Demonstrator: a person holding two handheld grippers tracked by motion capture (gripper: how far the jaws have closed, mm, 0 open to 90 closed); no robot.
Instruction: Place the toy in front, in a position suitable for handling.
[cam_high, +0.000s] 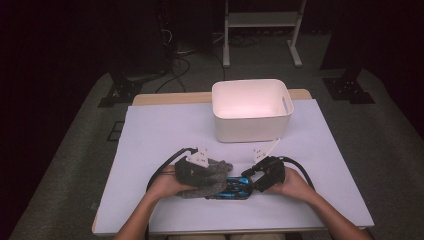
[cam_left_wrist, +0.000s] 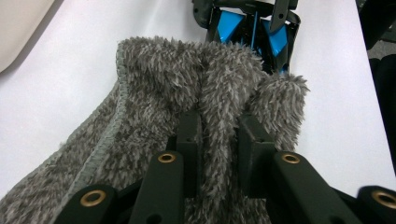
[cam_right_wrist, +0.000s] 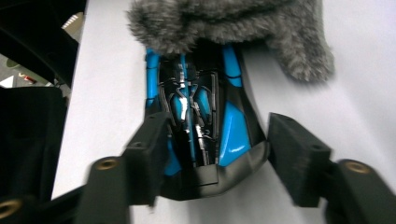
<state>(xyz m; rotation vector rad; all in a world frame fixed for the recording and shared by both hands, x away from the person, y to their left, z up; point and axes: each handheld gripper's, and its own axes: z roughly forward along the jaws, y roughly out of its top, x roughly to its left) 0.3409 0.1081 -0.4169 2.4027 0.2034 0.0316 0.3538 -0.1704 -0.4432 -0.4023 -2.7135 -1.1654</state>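
The person is working 2 grippers at the near edge of the white-covered table (cam_high: 165, 125). The left gripper (cam_left_wrist: 219, 135) is pinching a fold of the fuzzy grey cloth (cam_left_wrist: 187, 84), jaws nearly together on it. The cloth is lying over one end of a blue-and-black toy car (cam_right_wrist: 201, 116), in front of the white bin (cam_high: 252, 110). The right gripper (cam_right_wrist: 217, 140) is straddling the car's exposed end, its left jaw against the car's side, the right standing just clear. To do this well, I'd judge the right should be clamping the car squarely before the left is peeling the cloth back slowly.
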